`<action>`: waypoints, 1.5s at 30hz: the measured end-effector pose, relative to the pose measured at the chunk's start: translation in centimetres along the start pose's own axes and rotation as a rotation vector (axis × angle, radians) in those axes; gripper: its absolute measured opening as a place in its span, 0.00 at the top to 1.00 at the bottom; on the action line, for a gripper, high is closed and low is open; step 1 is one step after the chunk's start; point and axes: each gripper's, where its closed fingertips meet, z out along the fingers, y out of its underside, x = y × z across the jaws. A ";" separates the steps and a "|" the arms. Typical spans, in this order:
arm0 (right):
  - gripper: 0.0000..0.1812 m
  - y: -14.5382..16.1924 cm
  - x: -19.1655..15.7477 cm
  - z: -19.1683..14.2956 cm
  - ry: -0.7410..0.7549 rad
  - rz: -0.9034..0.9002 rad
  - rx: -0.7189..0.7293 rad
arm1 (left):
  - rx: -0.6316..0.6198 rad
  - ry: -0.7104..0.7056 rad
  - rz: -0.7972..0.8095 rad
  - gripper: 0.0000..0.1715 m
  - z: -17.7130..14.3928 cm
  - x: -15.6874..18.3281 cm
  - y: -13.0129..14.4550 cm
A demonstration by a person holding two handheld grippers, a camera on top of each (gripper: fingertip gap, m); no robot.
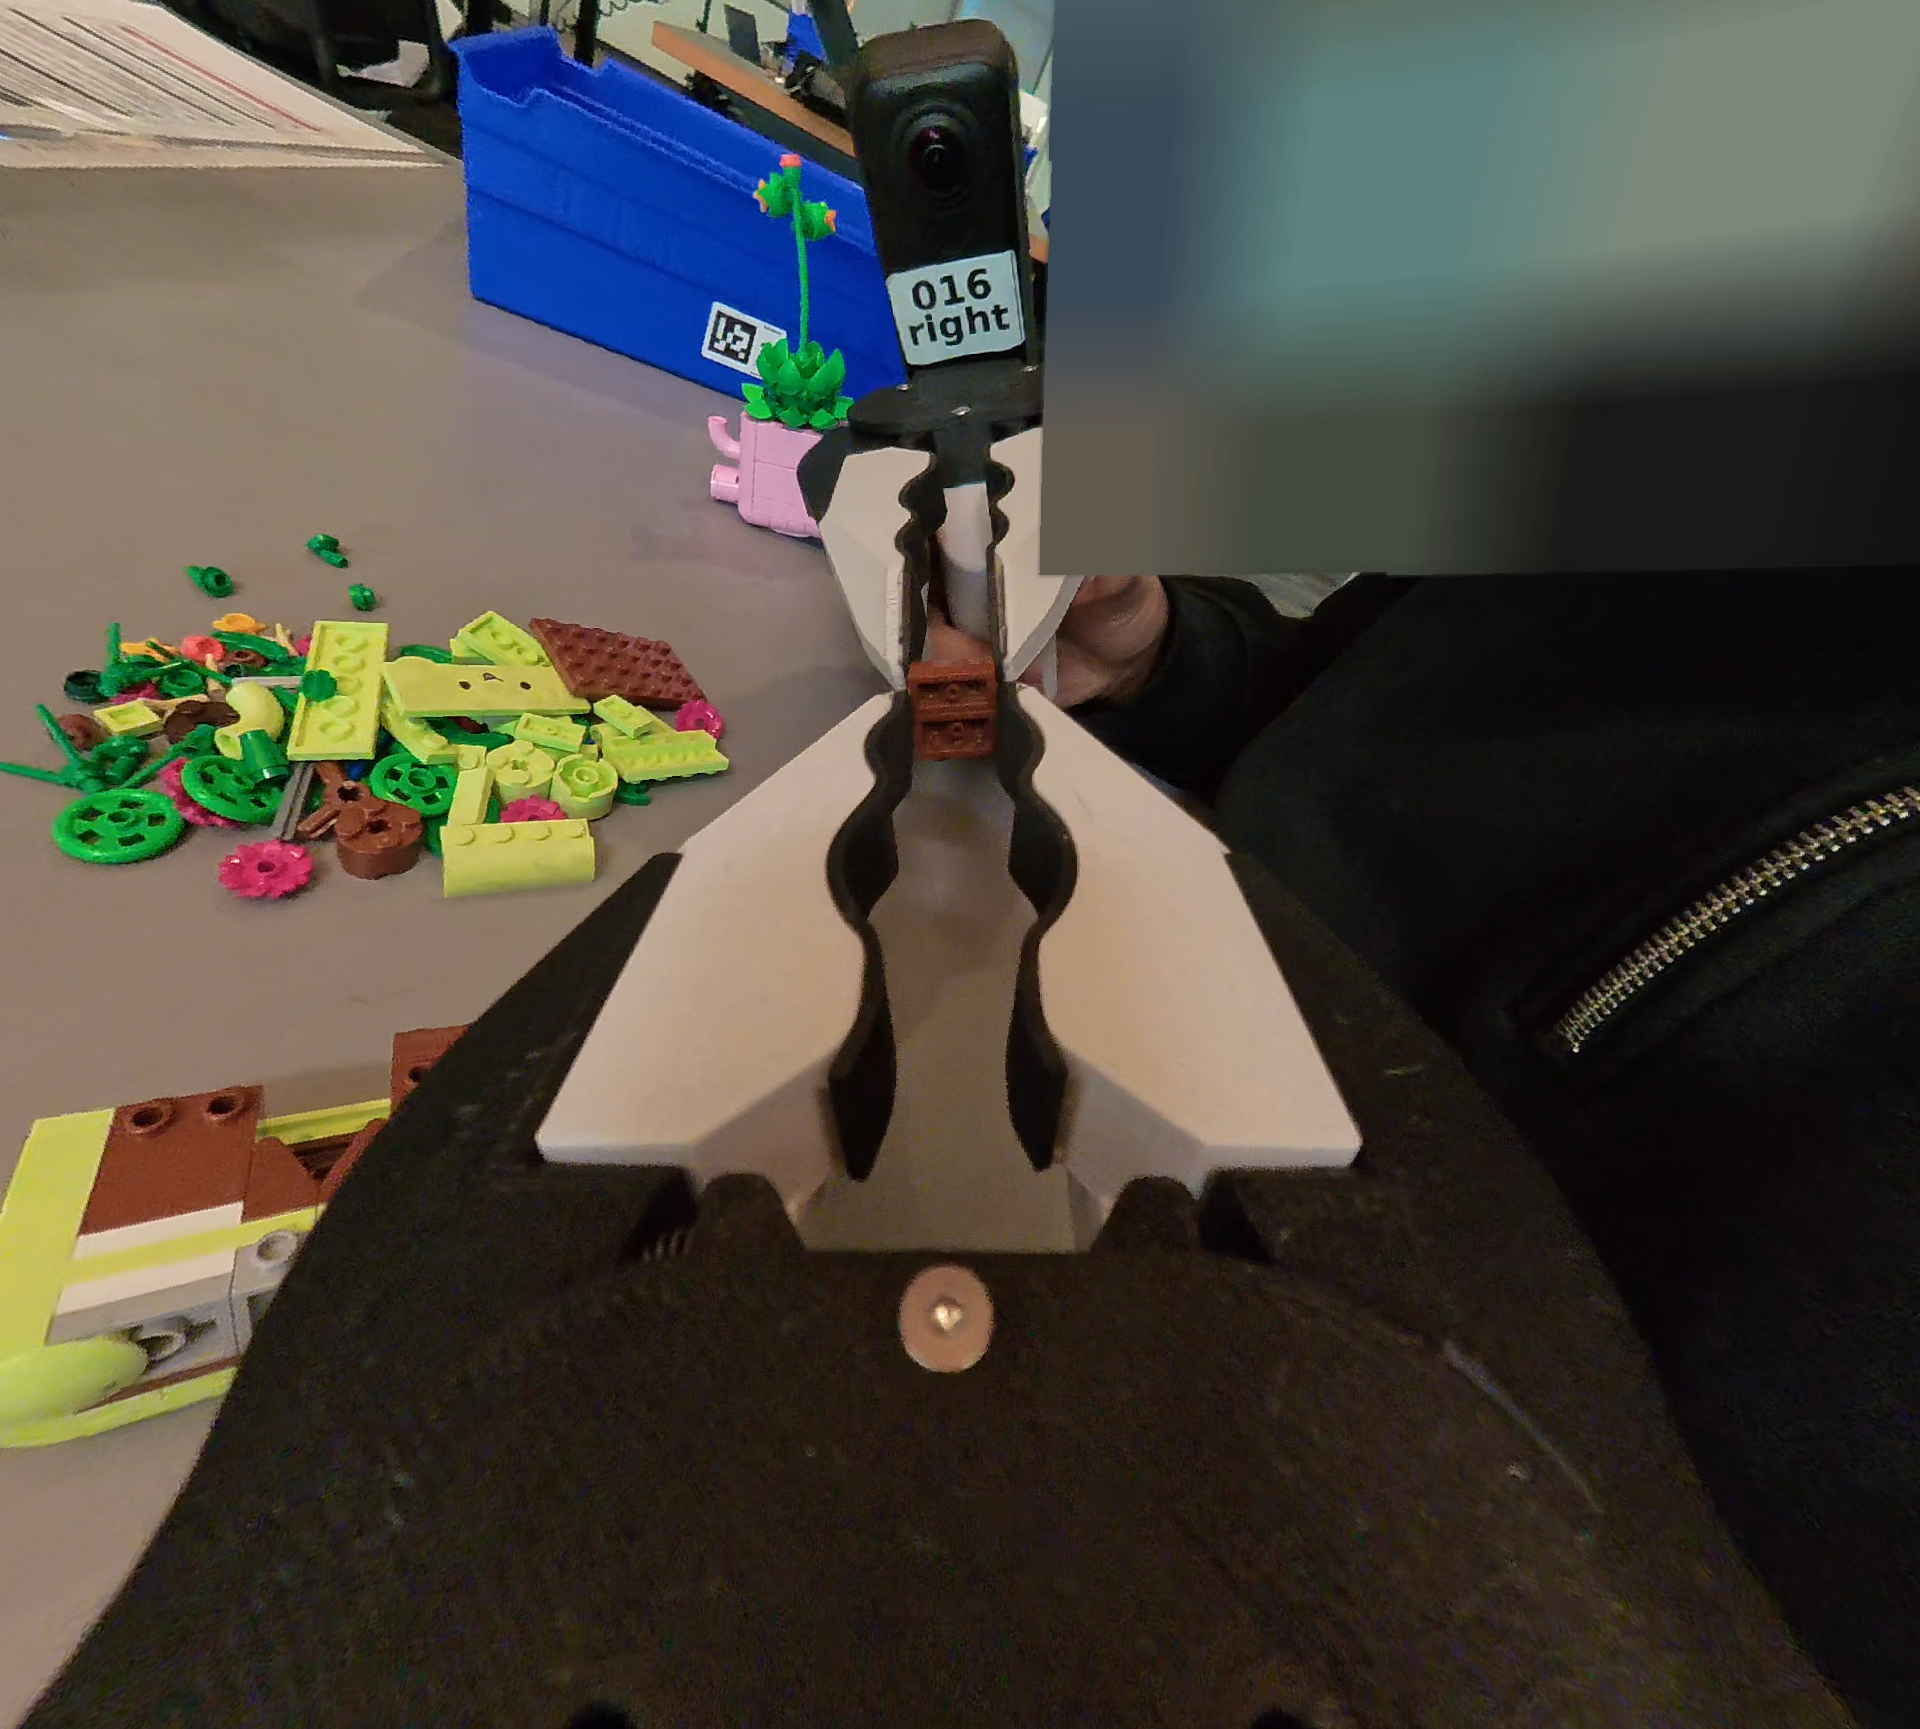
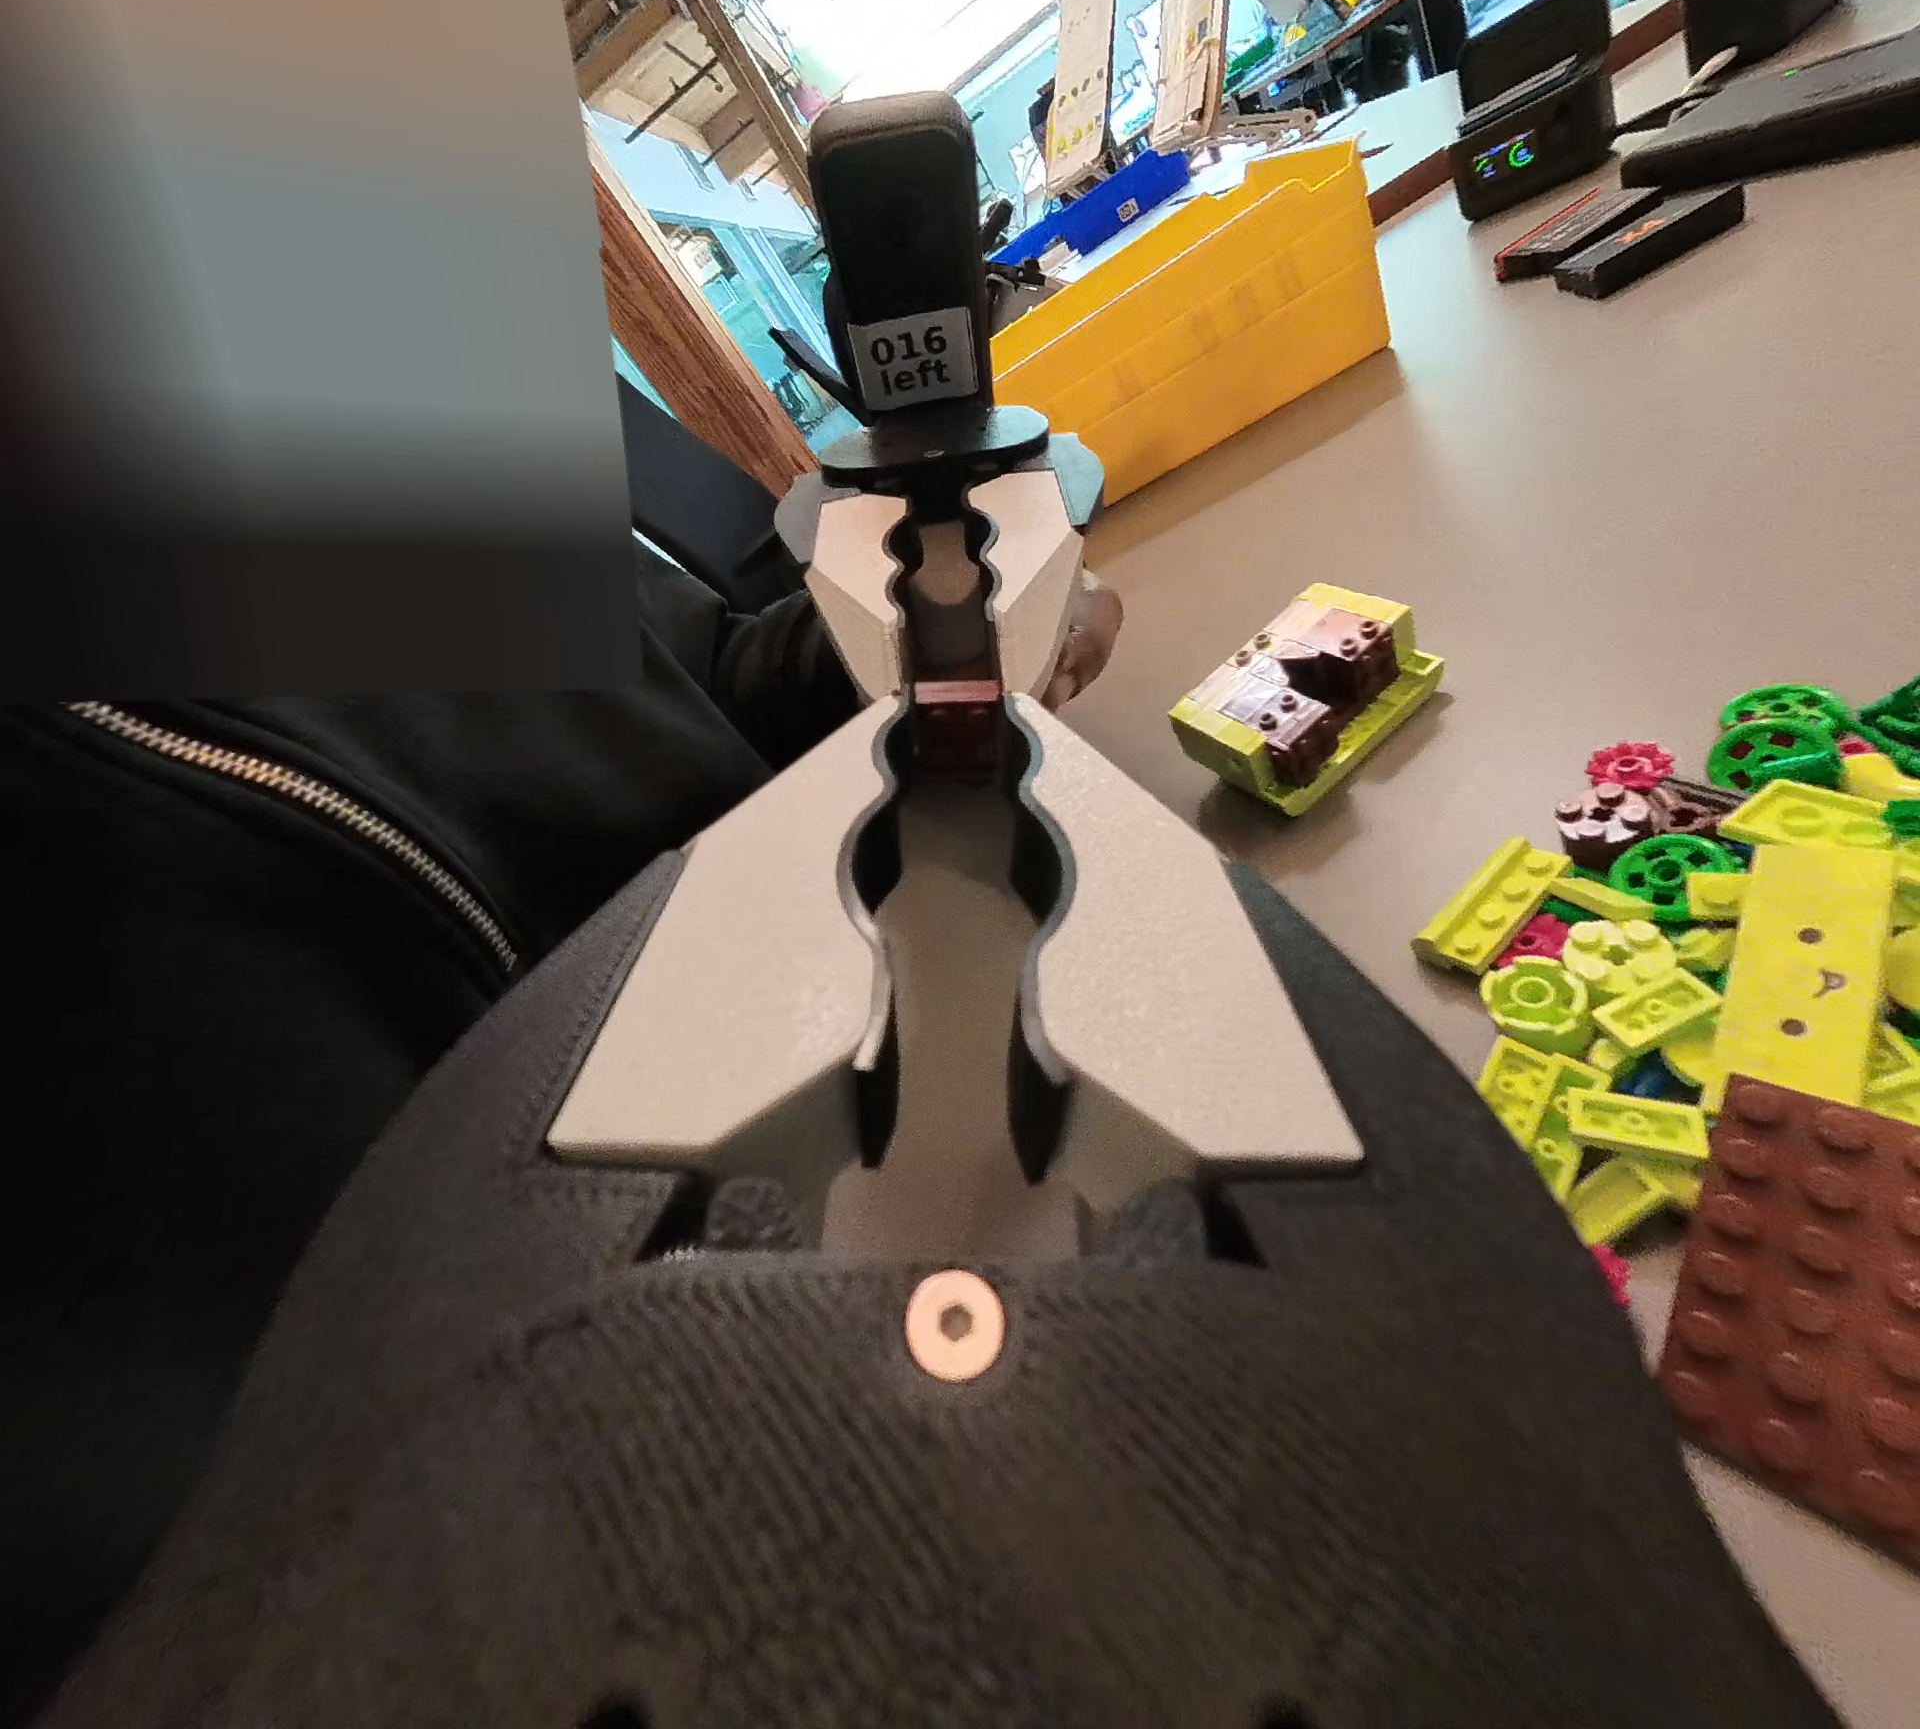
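**Two claws meet tip to tip on small brown bricks above the desk**

Black and white, the left gripper [image 1: 951, 734] fills the near part of its own view, its wavy black fingers [image 1: 883, 806] drawn narrow at the tips and pinching a small brown brick [image 1: 953, 736]. Facing it tip to tip is the right gripper [image 1: 951, 661], held by a hand [image 1: 1107, 640] in a dark sleeve, its claw likewise narrow and clamped on a second brown brick [image 1: 951, 687] that touches the first. In the right wrist view the same meeting shows from the other side: the right gripper [image 2: 951, 744] grips its dark brown brick [image 2: 954, 739], and the left gripper [image 2: 948, 682] beyond it closes on a piece whose lit edge shows just behind. Both bricks hang in the air, just off the near edge of the grey desk [image 1: 312, 432], in front of a person in a black zipped jacket [image 1: 1558, 1056].

On the desk, going by size: a blue bin [image 1: 644, 225] stands toward the far edge, and a yellow bin [image 2: 1226, 318] stands far off in the right wrist view. A loose heap of toy pieces [image 1: 395, 744] in lime, green, brown and pink lies mid-desk, with a brown studded plate [image 1: 618, 663] on its far side. A half-built lime and brown block model [image 2: 1314, 692] sits near the desk's near edge, apart from the heap. A small pink pot with a green stalked plant [image 1: 795, 391] stands just before the blue bin.
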 end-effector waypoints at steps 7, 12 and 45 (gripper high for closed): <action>0.93 -0.1 -0.1 -0.1 -0.009 0.014 0.006 | 0.024 0.027 -0.039 0.94 0.0 0.1 -0.3; 0.96 -0.7 0.1 -0.4 -0.001 -0.002 0.038 | 0.074 0.087 -0.165 0.94 -0.3 -0.1 -0.7; 1.00 -2.9 -1.6 -1.6 0.353 -0.815 0.070 | 0.261 0.288 -0.655 0.95 -2.8 -1.6 -3.0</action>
